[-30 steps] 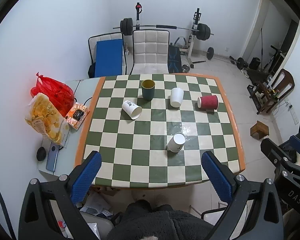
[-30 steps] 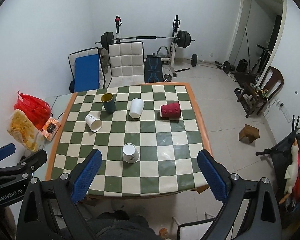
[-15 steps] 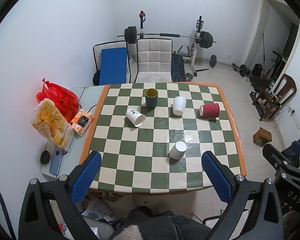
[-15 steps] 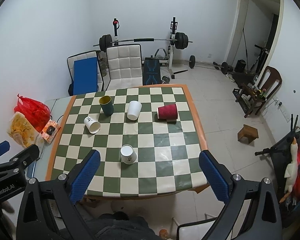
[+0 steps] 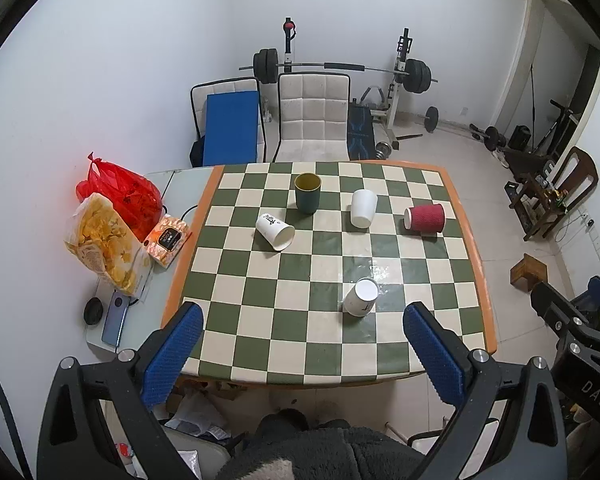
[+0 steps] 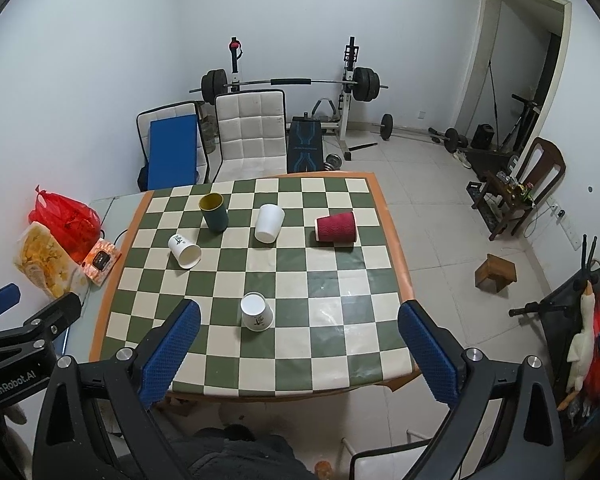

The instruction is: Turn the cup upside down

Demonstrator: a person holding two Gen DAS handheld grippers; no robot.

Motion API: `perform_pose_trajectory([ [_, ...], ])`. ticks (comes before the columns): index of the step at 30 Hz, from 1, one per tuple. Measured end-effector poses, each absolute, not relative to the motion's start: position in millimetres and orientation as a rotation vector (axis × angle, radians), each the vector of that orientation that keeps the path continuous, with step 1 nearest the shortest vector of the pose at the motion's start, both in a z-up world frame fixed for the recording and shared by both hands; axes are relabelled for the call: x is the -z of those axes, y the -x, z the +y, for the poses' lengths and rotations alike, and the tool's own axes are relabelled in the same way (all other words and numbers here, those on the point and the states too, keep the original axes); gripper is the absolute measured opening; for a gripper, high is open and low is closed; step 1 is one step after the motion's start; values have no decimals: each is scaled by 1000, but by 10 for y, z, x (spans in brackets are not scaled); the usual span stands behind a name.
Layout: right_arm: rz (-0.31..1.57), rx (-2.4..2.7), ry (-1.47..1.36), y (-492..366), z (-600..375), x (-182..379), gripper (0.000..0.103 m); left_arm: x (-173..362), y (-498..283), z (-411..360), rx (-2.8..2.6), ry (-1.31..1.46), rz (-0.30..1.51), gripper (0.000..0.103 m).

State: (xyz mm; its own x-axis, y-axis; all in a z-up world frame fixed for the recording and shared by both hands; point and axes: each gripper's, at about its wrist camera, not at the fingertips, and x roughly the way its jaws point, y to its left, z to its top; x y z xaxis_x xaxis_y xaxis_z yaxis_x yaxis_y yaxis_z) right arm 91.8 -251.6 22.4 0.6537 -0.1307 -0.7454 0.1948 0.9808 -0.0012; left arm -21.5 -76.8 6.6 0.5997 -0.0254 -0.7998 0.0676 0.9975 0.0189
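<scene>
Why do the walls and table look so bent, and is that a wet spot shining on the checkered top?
Left wrist view: fisheye lens bows the table edges; black corners; ceiling-light glare beside the near white cup. Right wrist view: same curving, fainter sheen on the table; everything sharp.

Near centre of table (image 5: pixel 482 280): printed cup (image 5: pixel 360 297)
Far row, left to right: tipped cup (image 5: pixel 275 231), mug (image 5: pixel 307 193), plain cup (image 5: pixel 363 208), ribbed cup (image 5: pixel 425 219)

Left gripper (image 5: pixel 302 334) hung high, jaws wide apart; a white printed cup (image 5: pixel 360 297) stood inverted on the checkered desk (image 5: pixel 260 280) just ahead.
</scene>
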Motion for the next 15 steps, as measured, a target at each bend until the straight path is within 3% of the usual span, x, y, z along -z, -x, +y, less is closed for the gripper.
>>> perform_pose_trajectory([
  [15,843,169,-60,-1008,-2491,-206,101,-68,204,-762,46,-49,926,103],
])
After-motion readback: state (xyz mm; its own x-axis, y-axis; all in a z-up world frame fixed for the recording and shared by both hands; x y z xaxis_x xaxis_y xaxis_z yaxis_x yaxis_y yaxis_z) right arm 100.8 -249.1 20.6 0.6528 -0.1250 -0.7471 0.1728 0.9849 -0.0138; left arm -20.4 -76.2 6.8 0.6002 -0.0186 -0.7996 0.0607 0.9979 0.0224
